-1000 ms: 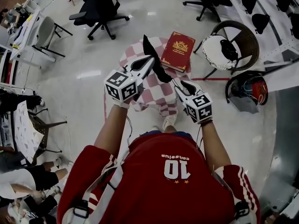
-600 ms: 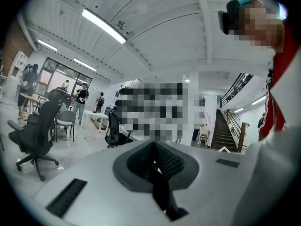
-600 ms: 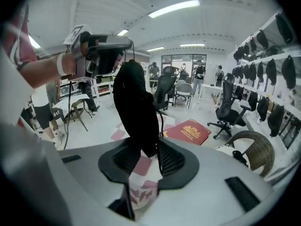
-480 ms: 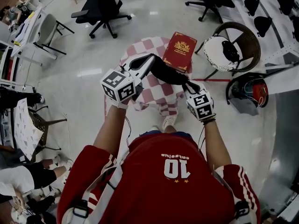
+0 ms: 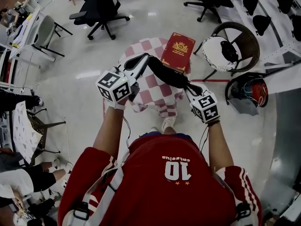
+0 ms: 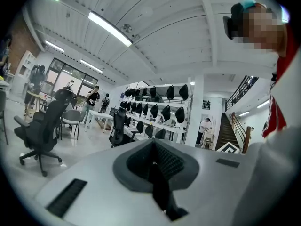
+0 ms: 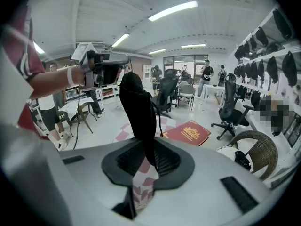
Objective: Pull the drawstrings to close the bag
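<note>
Cloth of the black bag (image 5: 167, 74) ran as one dark band between the two grippers, held in the air above the table (image 5: 141, 100) with its pink-and-white check cover, and its long axis went from 10 o'clock to 4 o'clock in the head view. The left gripper (image 5: 146, 59) sat at the 10 o'clock end with its jaws pressed together on that end of the bag. The right gripper (image 5: 188, 85) sat at the 4 o'clock end; its jaws had just been closing, with the bag's tapered tail between the pads and, as far as the right gripper view gave it, pinched there. The coming pull would turn on that line, in my judgement: each gripper had the bag straight ahead of its tips and the other gripper beyond, so drawing the hands apart along 10-to-4 should load the mouth, while a pull across it would only swing the bag. Neither hand was nearer; each had its own end. The right gripper view showed what the head view did not: a thin dark cord (image 7: 160, 119) beside the cloth at its 3 o'clock, probably a drawstring. The left gripper view showed only the closed seam of its jaws with a dark sliver in it, so whether cord or cloth was caught there I could not tell. A red book (image 5: 178, 51) lay at the table's 1 o'clock edge
</note>
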Motion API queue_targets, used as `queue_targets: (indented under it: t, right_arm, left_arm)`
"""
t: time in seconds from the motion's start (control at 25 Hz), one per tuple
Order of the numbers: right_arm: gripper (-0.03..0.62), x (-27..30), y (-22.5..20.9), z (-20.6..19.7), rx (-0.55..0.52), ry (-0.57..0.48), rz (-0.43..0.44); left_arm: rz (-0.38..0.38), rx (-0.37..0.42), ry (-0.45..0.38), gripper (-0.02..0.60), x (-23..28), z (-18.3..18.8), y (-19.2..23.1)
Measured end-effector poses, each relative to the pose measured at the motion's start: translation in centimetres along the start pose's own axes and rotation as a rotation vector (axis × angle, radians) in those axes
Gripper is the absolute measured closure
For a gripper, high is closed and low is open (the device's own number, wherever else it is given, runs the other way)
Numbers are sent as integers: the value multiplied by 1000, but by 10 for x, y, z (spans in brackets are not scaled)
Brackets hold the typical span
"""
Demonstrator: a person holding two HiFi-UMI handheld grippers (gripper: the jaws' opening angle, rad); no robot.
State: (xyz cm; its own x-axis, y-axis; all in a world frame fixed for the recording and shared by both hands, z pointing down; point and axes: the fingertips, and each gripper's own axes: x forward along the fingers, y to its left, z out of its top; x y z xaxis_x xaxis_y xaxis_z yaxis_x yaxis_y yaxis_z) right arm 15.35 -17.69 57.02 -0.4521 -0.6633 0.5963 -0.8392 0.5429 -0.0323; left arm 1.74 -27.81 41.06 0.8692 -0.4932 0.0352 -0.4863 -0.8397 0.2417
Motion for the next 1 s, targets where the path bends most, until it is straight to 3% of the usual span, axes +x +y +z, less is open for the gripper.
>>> queue_targets:
  t: [0.28, 0.6, 1.0]
  right_arm:
    - [540, -5, 12, -9, -88, 55, 49]
    - [577, -3, 17, 13, -41, -15, 54]
    - [579, -22, -6, 55, 121, -201, -43]
  left_arm:
    - [37, -16, -17, 572, -5, 4, 17]
    - [44, -27, -46, 572, -14, 14, 23]
    - [132, -13, -40, 572, -47, 15, 50]
